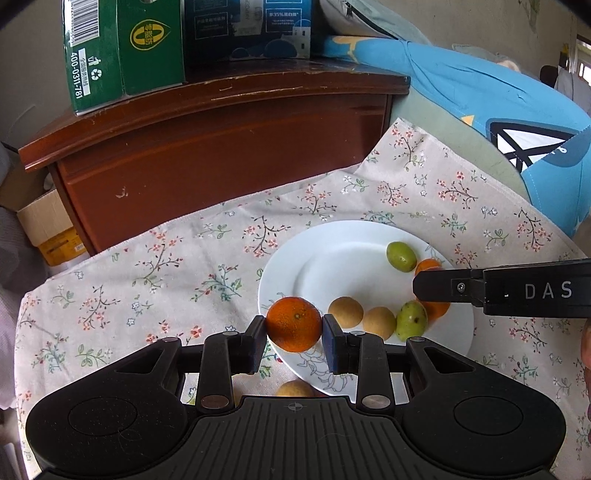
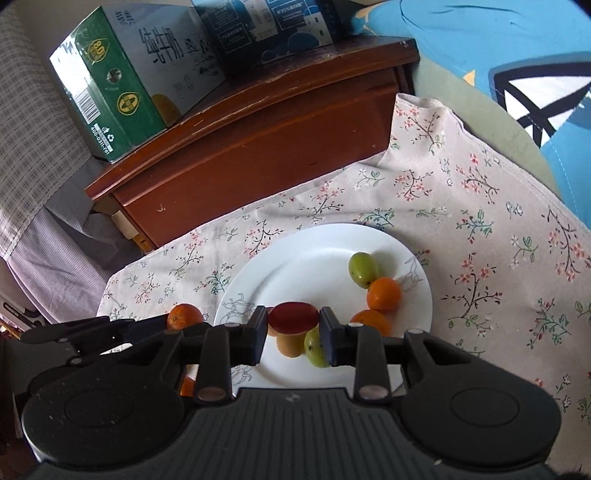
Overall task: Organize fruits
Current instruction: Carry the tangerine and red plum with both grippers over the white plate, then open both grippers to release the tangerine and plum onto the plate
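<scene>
Far left, on the dark wooden cabinet (image 1: 221,122): green carton (image 1: 110,51) with a barcode, a recycling mark and "400-0311-781" down its edge; from the right wrist its white face carries large Chinese characters, and a badge reads "8.0". Beside it a dark blue carton (image 1: 247,29), small print mostly unreadable, "35%" legible.

Below, a floral cloth (image 1: 147,266) covers the counter. On it, a white plate (image 1: 332,254) with faint line drawings at the rim.

Left claw (image 1: 294,328): clenched on a small orange (image 1: 294,324), pads pressing both its sides. It is held over the plate's near-left rim, claw angled downward. Just below it a tan fruit (image 1: 295,388) lies on the cloth at the plate's edge, half hidden by the claw body.

On the plate, left to right: two tan round fruits (image 1: 345,312), a spotted green fruit (image 1: 410,319), a smooth green fruit (image 1: 401,256) farther back, two oranges (image 2: 384,294) at the right side.

Right claw (image 2: 293,326): clenched on a dark red oval fruit (image 2: 293,316), gripped end to end, held over the plate's near part, also angled down. From the left wrist one finger enters from the right, lettered "DAS".

Far right: blue fabric (image 1: 480,92) with a white and black pattern.
</scene>
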